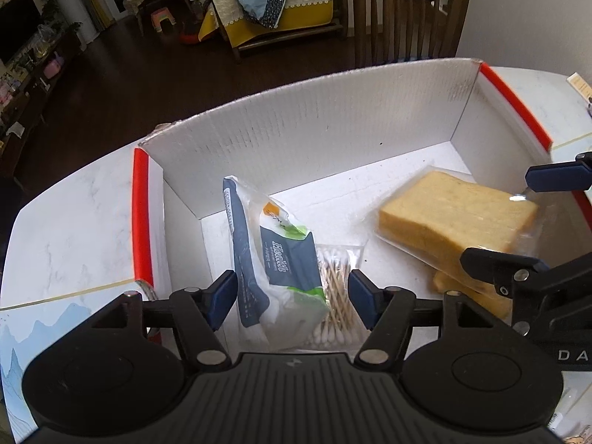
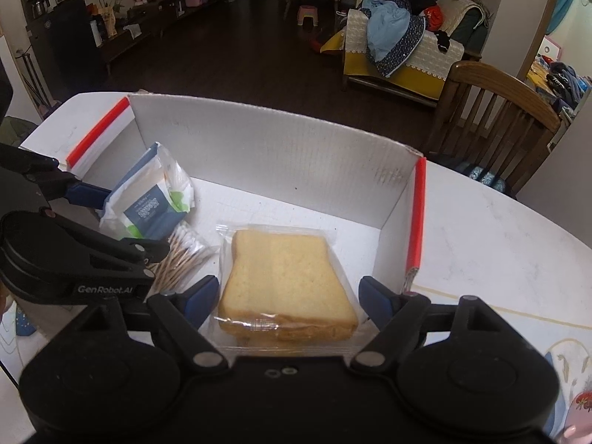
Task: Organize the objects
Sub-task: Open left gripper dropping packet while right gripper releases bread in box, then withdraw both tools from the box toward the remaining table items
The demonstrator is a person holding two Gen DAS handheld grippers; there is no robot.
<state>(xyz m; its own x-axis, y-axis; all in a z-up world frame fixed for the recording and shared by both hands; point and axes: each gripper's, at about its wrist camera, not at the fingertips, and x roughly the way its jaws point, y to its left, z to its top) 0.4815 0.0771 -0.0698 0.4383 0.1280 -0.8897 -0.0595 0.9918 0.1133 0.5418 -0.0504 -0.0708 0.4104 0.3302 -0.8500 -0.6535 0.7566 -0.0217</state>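
A white cardboard box (image 1: 314,125) with red edge strips stands open on the table; it also shows in the right wrist view (image 2: 281,148). Inside lie a tissue pack (image 1: 273,259) (image 2: 151,203), a bag of cotton swabs (image 1: 336,288) (image 2: 181,255) and wrapped sliced bread (image 1: 455,218) (image 2: 288,281). My left gripper (image 1: 292,299) is open, its fingers on either side of the tissue pack and swabs. My right gripper (image 2: 286,301) is open, its fingers on either side of the bread.
The box sits on a white marble-look table (image 1: 74,214) (image 2: 481,229). A wooden chair (image 1: 407,14) (image 2: 495,118) stands behind the table. Beyond are dark floor and a sofa with clothes (image 2: 399,44).
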